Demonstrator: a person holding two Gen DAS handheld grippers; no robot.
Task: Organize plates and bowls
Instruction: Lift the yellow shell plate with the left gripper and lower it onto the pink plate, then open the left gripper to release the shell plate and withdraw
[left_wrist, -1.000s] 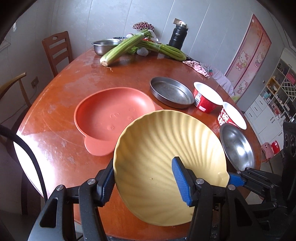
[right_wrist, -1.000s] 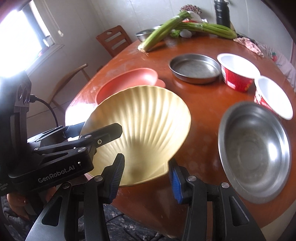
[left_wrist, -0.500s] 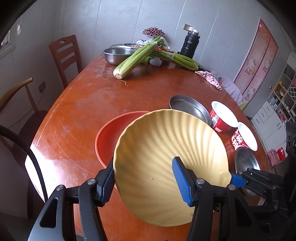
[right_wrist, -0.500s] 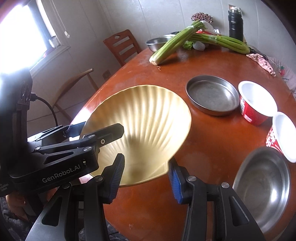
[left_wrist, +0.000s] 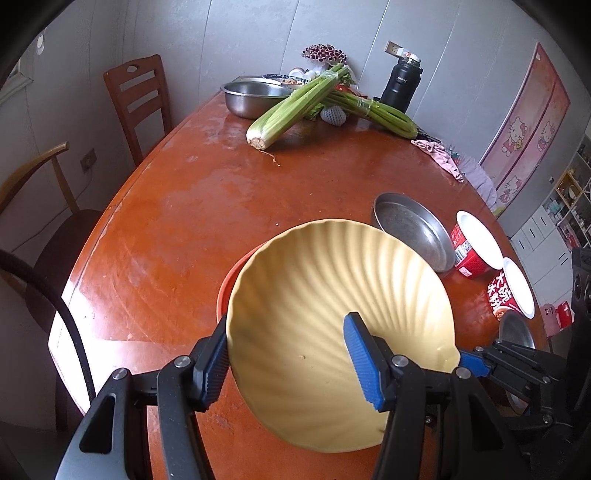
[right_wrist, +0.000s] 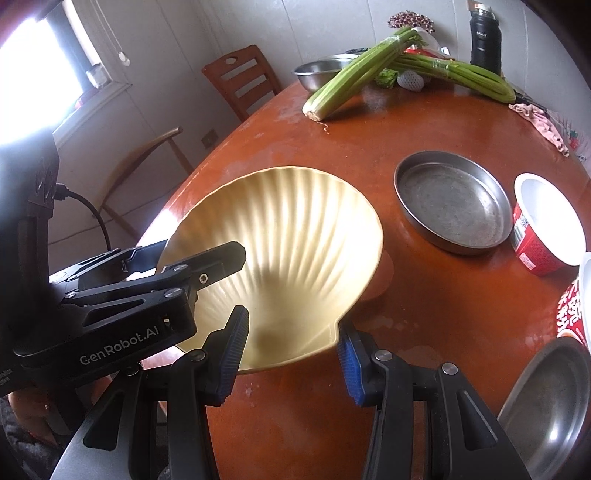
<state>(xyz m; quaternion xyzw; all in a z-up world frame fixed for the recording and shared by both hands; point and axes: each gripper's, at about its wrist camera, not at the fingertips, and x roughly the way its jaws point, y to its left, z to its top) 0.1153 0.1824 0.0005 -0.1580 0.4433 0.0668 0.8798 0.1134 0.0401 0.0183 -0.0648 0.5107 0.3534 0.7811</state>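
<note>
Yellow and ribbed like a scallop, the shell-shaped plate (left_wrist: 317, 295) hangs tilted above a round wooden table (left_wrist: 184, 221), pinched by 2 grippers: the left gripper (left_wrist: 286, 363) clamps its near-left rim, the right gripper (right_wrist: 291, 350) its hinge end (an orange plate (left_wrist: 227, 288) peeks beneath).

Ribbed yellow plate (left_wrist: 332, 295), orange plate (left_wrist: 227, 291), red bowls (left_wrist: 469, 254)
</note>
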